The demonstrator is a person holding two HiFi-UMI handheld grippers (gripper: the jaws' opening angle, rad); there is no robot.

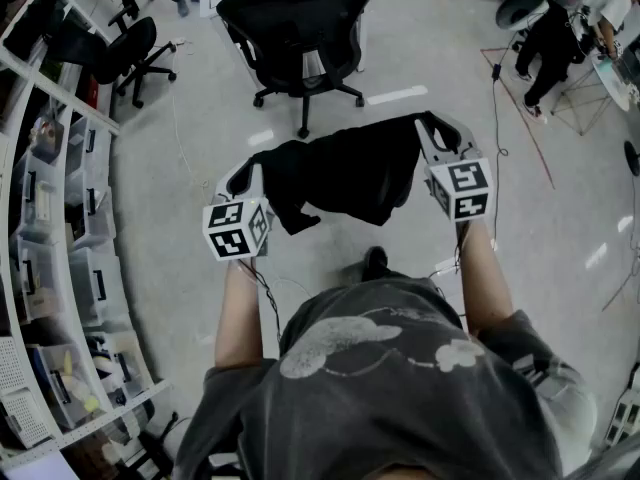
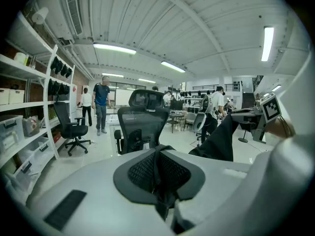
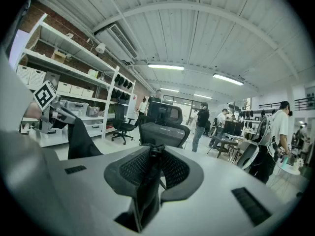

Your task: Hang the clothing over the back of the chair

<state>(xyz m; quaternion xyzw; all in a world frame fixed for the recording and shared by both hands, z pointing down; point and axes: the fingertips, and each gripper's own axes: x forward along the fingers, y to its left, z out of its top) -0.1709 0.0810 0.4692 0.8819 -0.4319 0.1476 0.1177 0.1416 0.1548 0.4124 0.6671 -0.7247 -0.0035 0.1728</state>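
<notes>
Head view shows the black garment (image 1: 345, 173) stretched in the air between your two grippers, short of the black office chair (image 1: 300, 28) ahead. Your left gripper (image 1: 258, 171) is clamped on one edge of the cloth, your right gripper (image 1: 432, 126) on the other. Each cube (image 1: 238, 230) bears black-and-white square markers.

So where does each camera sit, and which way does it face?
Head view: on the person's head, looking steeply down at the black garment held between left gripper and right gripper; forearms show.
Left gripper view: on that gripper, looking along jaws shut on the garment toward the office chair.
Right gripper view: the same from its side.
Shared: all three show garment and chair.
</notes>
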